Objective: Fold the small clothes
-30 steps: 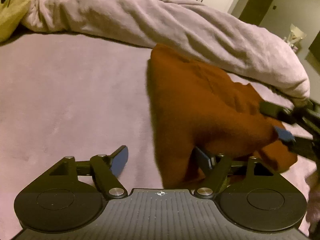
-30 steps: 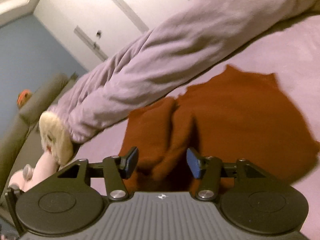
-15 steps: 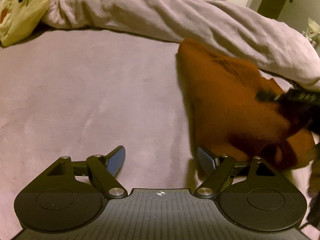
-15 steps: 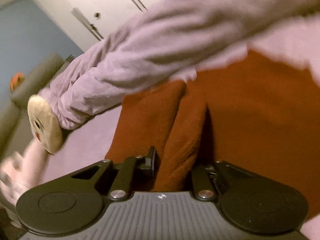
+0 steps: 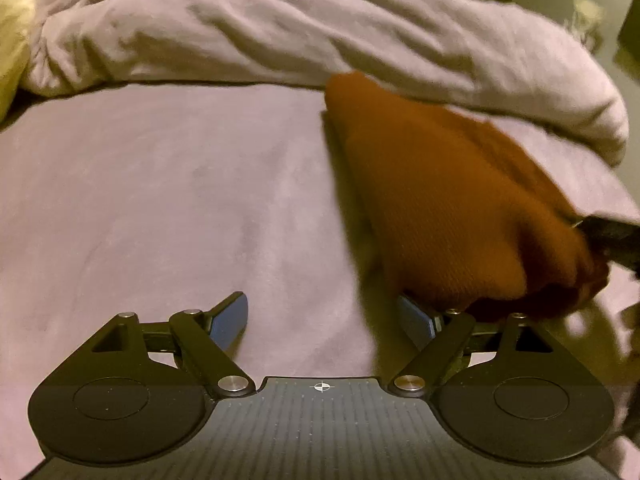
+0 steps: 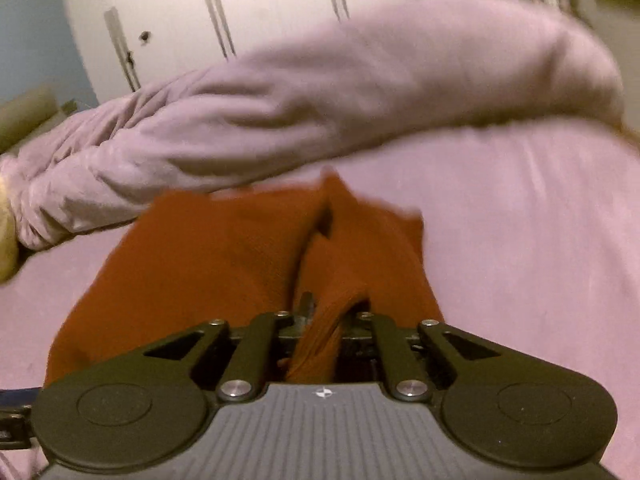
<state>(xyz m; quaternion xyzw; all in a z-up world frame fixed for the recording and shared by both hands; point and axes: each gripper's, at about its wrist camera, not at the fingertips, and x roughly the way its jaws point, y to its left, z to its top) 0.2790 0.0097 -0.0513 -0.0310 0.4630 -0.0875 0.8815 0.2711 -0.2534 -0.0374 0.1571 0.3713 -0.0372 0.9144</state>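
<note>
Right wrist view first: the right gripper (image 6: 326,320) has its jaws drawn in tight on a bunched ridge of the rust-brown garment (image 6: 208,256), the cloth pinched between them and rising in a fold toward the far side. That grip looks chosen to carry one edge over the rest of the cloth — a fold in progress, as I judge it. The garment spreads out to the left of the pinch and lies on the lilac bedsheet (image 6: 520,240), its far edge close under the rolled duvet (image 6: 360,92).

Left wrist view: the left gripper (image 5: 324,320) has its blue-padded fingers (image 5: 230,318) spread wide and empty above the sheet, the right pad touching or just beside the garment's near corner. It seems to wait there — ready to pin or take that corner. At the far right edge a dark part of the other gripper meets the cloth, blurred.
</note>
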